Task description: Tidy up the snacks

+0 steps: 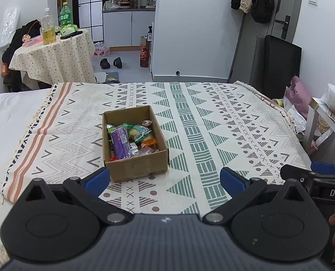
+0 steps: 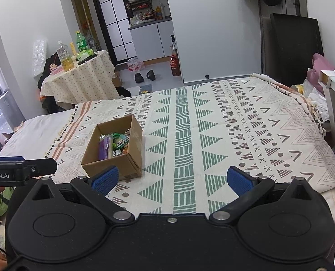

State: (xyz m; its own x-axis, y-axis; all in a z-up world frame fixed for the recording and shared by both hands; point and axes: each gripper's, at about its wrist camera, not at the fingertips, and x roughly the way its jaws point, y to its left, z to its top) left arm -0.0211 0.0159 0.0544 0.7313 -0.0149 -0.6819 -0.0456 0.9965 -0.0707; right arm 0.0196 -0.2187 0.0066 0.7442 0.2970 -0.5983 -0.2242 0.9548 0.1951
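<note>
Since every snack [image 1: 131, 139] seen lies inside the cardboard box [image 1: 135, 169], which sits on the patterned blanket [image 1: 212, 124] left of centre, and nothing is loose on the cloth, the gathering looks about finished or not yet begun. Both the left gripper [image 1: 165, 180] and the right gripper [image 2: 172, 178] hang empty with jaws wide apart near the blanket's front edge, so any next move means reaching forward to the box. Beyond the bed stand a draped side table [image 1: 54, 56] with bottles [image 1: 47, 27] and a small kitchen nook.

walls [image 1: 201, 33] white | floor [image 1: 131, 61] grey | bed [image 1: 13, 106] – patterned blanket [image 1: 212, 122] | round table [image 1: 54, 54] – dotted cloth | kitchen cabinets [image 1: 126, 27] behind
</note>
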